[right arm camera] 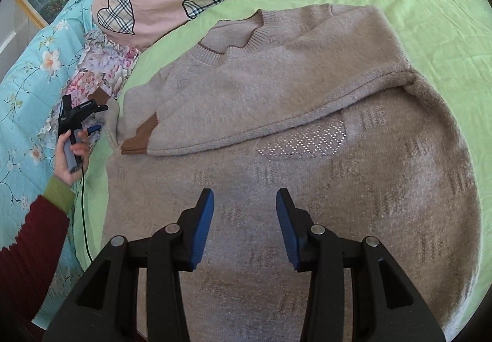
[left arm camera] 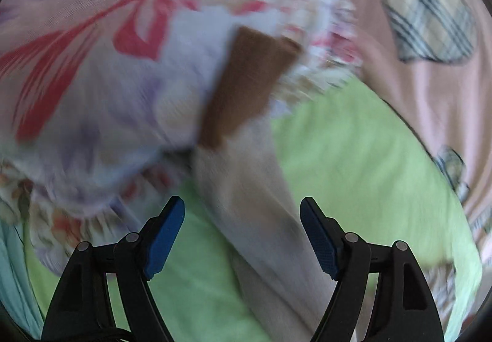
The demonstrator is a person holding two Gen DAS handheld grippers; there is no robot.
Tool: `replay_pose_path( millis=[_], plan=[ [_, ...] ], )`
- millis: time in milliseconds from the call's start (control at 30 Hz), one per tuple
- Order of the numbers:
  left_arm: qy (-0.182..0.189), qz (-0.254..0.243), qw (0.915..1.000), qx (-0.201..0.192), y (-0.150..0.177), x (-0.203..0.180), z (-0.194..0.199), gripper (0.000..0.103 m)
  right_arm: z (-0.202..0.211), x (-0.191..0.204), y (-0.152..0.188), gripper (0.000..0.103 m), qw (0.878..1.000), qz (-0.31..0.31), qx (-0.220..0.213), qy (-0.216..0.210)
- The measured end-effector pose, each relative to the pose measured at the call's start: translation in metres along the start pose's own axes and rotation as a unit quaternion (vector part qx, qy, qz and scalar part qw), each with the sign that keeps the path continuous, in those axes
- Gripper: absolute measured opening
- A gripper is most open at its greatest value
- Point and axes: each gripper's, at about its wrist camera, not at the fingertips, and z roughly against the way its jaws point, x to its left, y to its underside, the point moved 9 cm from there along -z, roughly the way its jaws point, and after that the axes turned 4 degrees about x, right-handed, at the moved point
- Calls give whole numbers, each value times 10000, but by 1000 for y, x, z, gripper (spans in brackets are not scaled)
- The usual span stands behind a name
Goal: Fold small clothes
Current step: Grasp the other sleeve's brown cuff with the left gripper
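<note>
The right gripper (right arm camera: 245, 226) is hovering with jaws spread and empty over the body of the beige sweater (right arm camera: 276, 133), which is lying flat on the green sheet (right arm camera: 415, 3) with one brown-cuffed sleeve (right arm camera: 246, 123) folded across its chest. Only this view is showing the person's left hand (right arm camera: 72, 157) holding the left gripper (right arm camera: 92, 119) by the sweater's edge. The blurred left wrist view is showing that gripper's (left arm camera: 243, 237) jaws spread, gripping nothing, above the other sleeve (left arm camera: 246, 203) and its brown cuff (left arm camera: 246, 80), beside a floral quilt (left arm camera: 92, 49) and pink bedding with plaid hearts (left arm camera: 424, 19).
</note>
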Motion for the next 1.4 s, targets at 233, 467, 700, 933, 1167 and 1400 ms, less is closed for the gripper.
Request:
replay_pose_path(
  millis=[233,467,700,933,1167,1400],
  plan=[
    [57,-459,9982,-383,2,-18,27,4,-1,-4,4,43,10000,-67,-9,8],
    [934,-1536,9805,-799,72,-114,115,4,3,6,9,43,9999,-6,-92,-95],
    [2047,-2823,9348,-668,194,-250,174,4,19,2,17,43,9995,-97,-264,-111],
    [2438,-3916,8866,-335,320,-343,178,4,48,-33,21,43,9967,-512,-627,92],
    [2288,-4283,8735,349,396,-379,117,7,61,-53,20,43,9939,-759,-780,176],
    [2265,-4273,8724,710,408,-348,107,63,63,-44,12,43,9942,-648,-840,160]
  ],
)
